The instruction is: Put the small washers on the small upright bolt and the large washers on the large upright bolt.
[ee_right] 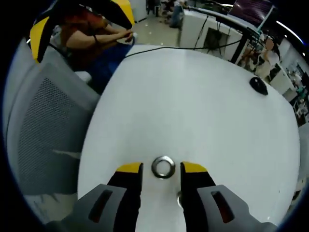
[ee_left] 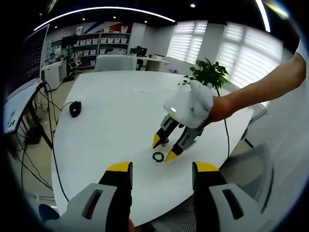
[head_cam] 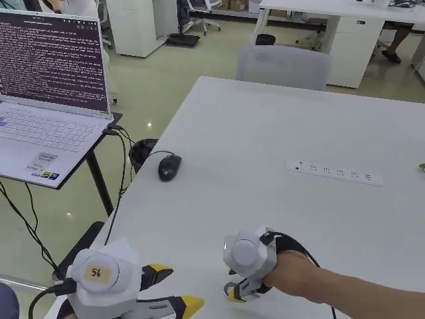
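A silver washer [ee_right: 155,166] lies flat on the white table [ee_right: 193,96], between the yellow tips of my right gripper [ee_right: 161,167], which is open and not touching it. A small metal piece [ee_right: 179,198] shows just behind, by the right finger. In the left gripper view the same washer [ee_left: 158,156] looks dark, under the right gripper [ee_left: 165,148], which points down at the table. My left gripper [ee_left: 162,167] is open and holds nothing, a short way from the washer. In the head view the left gripper [head_cam: 176,287] is at the near edge and the right gripper [head_cam: 234,292] is beside it.
A black mouse [head_cam: 169,166] and a white power strip [head_cam: 334,172] lie farther back on the table. A laptop [head_cam: 46,86] stands on a side stand to the left. A grey chair [head_cam: 284,65] is at the far edge, another grey chair [ee_right: 43,121] at the near edge.
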Available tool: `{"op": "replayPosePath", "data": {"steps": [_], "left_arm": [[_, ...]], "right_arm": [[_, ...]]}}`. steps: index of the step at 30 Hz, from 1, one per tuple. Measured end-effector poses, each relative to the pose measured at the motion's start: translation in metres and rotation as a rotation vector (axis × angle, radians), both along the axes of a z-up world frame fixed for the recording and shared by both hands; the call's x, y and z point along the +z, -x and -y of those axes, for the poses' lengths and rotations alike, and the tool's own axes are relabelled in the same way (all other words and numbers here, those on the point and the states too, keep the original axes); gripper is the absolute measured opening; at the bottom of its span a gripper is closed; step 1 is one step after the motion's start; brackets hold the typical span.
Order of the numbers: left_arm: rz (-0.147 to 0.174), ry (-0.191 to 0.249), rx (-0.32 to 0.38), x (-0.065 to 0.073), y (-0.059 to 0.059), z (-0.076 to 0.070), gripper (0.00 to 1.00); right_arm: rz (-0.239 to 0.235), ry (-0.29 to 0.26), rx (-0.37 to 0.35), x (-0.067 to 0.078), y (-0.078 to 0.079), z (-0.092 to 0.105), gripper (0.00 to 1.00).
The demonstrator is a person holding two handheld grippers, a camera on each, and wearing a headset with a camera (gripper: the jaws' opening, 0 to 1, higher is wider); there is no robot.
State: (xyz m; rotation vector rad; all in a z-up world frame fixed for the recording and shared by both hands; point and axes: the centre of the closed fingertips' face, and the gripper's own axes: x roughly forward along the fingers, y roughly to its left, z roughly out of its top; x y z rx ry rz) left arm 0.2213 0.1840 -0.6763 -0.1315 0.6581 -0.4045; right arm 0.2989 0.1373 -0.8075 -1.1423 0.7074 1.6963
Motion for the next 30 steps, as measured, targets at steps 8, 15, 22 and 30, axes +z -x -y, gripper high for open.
{"op": "replayPosePath", "data": {"steps": [8, 15, 22, 30], "left_arm": [[-0.005, 0.002, 0.004, -0.002, 0.003, -0.001, 0.48], [-0.006, 0.000, 0.000, -0.002, 0.003, 0.000, 0.48], [-0.010, -0.002, 0.007, -0.002, 0.004, -0.004, 0.48], [-0.012, 0.001, 0.001, -0.003, 0.003, -0.001, 0.48]], "right_arm": [[-0.007, 0.011, -0.021, -0.005, 0.000, 0.002, 0.31], [0.022, 0.029, -0.012, -0.012, -0.005, 0.003, 0.30], [0.065, 0.040, 0.023, -0.012, -0.006, 0.004, 0.30], [0.083, 0.046, 0.061, -0.013, -0.004, -0.003, 0.28]]}}
